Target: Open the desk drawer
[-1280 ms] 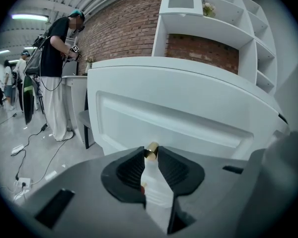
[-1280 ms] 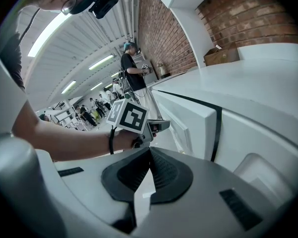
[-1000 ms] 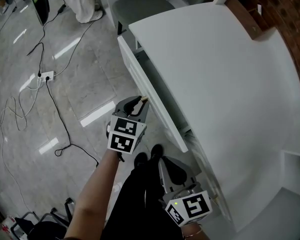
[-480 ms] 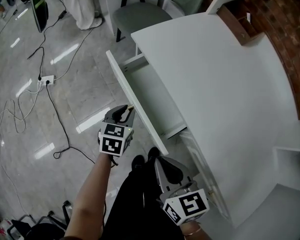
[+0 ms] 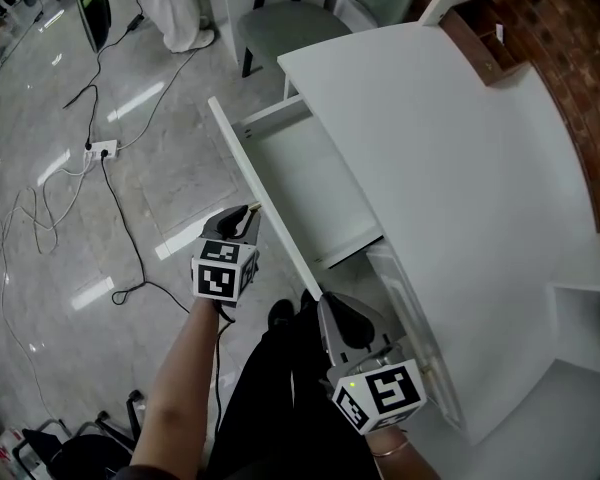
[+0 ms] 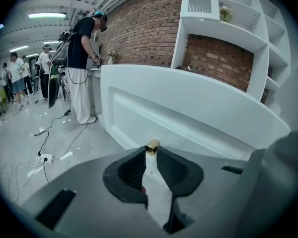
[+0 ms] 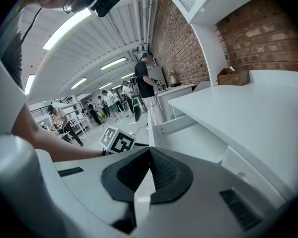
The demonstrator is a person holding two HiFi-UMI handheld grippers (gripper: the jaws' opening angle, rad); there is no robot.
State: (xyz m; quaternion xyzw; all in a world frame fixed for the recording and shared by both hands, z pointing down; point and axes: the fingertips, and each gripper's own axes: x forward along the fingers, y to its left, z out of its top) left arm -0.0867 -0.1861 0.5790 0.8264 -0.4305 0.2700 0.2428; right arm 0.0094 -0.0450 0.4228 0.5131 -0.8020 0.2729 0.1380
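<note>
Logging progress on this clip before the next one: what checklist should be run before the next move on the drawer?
1. Left gripper shut on the brass knob: ok.
2. Drawer pulled out from under the desk top, inside showing: ok.
3. Drawer at the end of its travel: cannot tell.
4. Right gripper shut, holding nothing: ok.
5. Floor cable out of the drawer's path: ok.

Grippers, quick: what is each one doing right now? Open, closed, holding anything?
Left gripper: closed on the brass knob of the drawer.
Right gripper: closed, holding nothing.
</note>
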